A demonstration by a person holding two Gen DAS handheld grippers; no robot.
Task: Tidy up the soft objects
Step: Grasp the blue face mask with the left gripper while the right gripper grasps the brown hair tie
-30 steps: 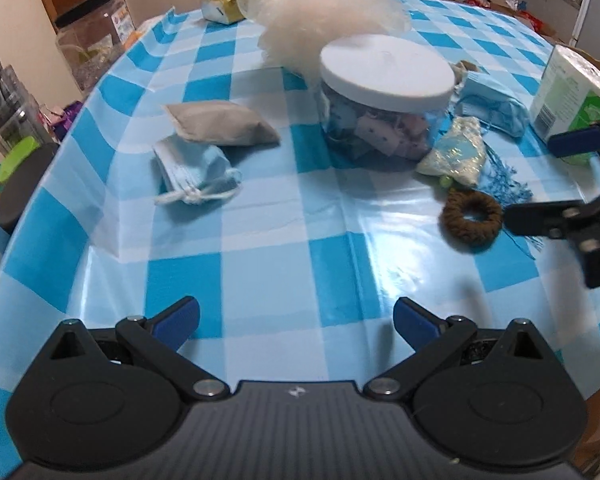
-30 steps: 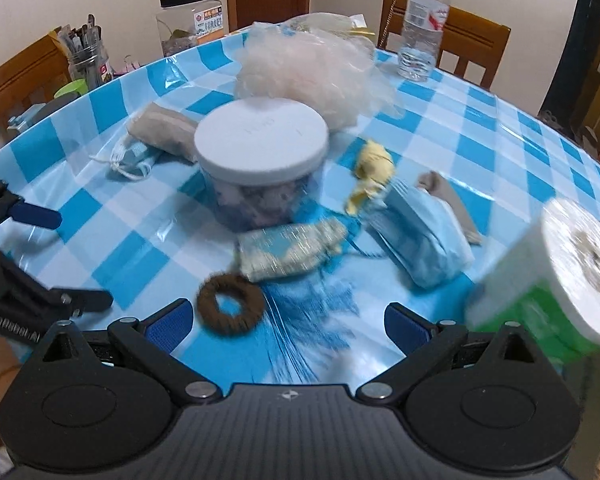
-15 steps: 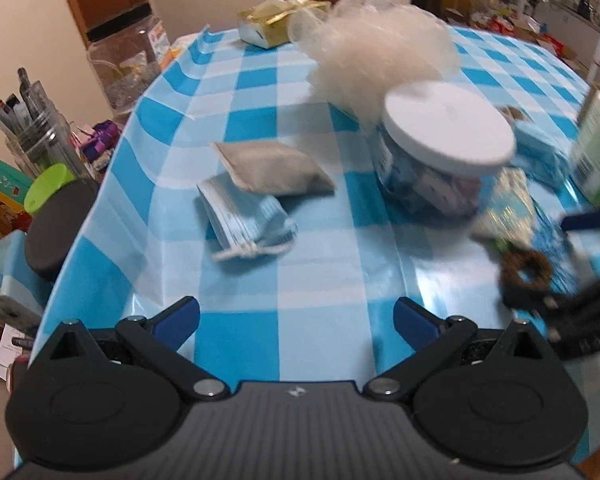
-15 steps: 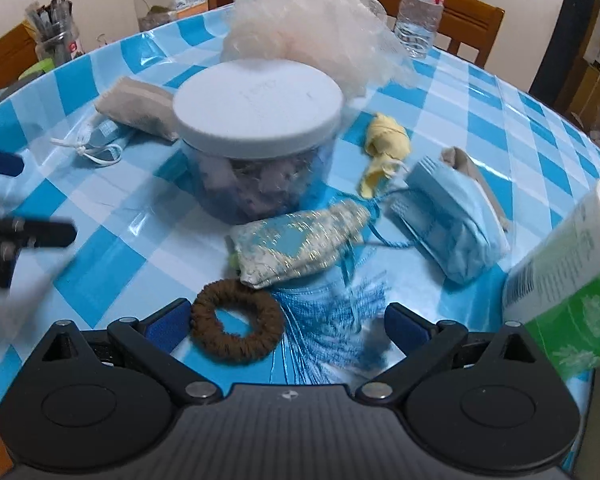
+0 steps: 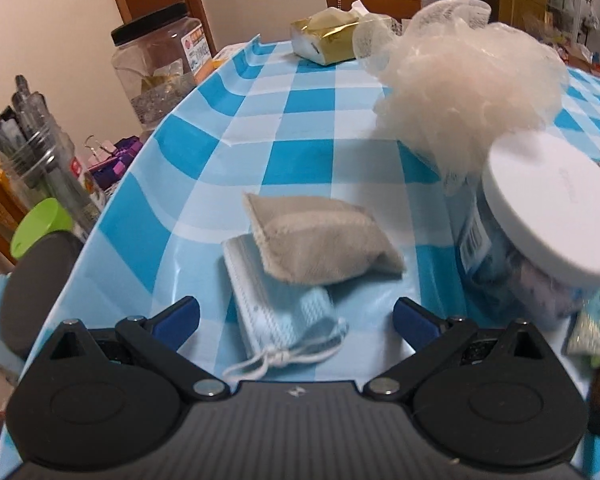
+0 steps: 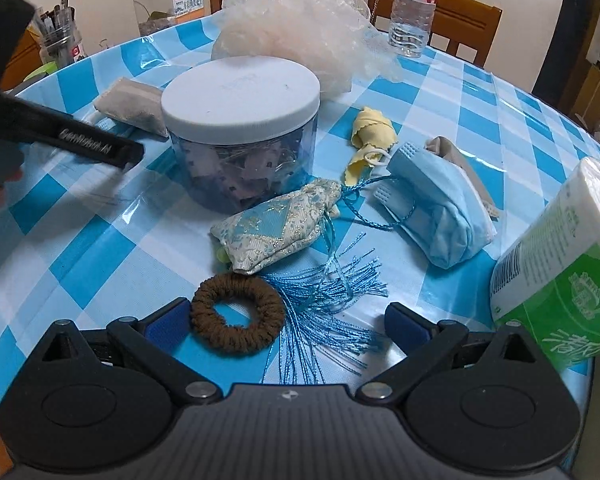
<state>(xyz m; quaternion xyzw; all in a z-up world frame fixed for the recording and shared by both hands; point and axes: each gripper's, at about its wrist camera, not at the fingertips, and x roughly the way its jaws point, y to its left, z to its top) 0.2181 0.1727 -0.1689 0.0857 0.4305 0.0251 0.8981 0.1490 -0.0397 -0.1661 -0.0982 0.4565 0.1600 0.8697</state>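
My left gripper (image 5: 296, 316) is open, its fingers either side of a folded blue face mask (image 5: 278, 312) on the checked tablecloth. A grey pouch (image 5: 320, 246) lies partly on that mask. My right gripper (image 6: 288, 322) is open over a brown hair tie (image 6: 236, 320) and a blue tassel (image 6: 320, 308). Beyond them lie a brocade sachet (image 6: 276, 226), a second blue mask (image 6: 440, 204), a yellow cloth (image 6: 370, 136) and a white mesh puff (image 6: 300, 40). A clear jar with a white lid (image 6: 240, 98) stands mid-table.
A green tissue pack (image 6: 560, 264) sits at the right edge. A water bottle (image 6: 414, 8) and chairs stand behind. Left of the table are a pen jar (image 5: 32, 160), a black-lidded plastic jar (image 5: 156, 64) and a gold tissue pack (image 5: 328, 36). The left gripper's arm (image 6: 60, 132) crosses the right view.
My left gripper swung left and forward, from the bare cloth to the blue mask and grey pouch. My right gripper moved forward and down over the hair tie and tassel.
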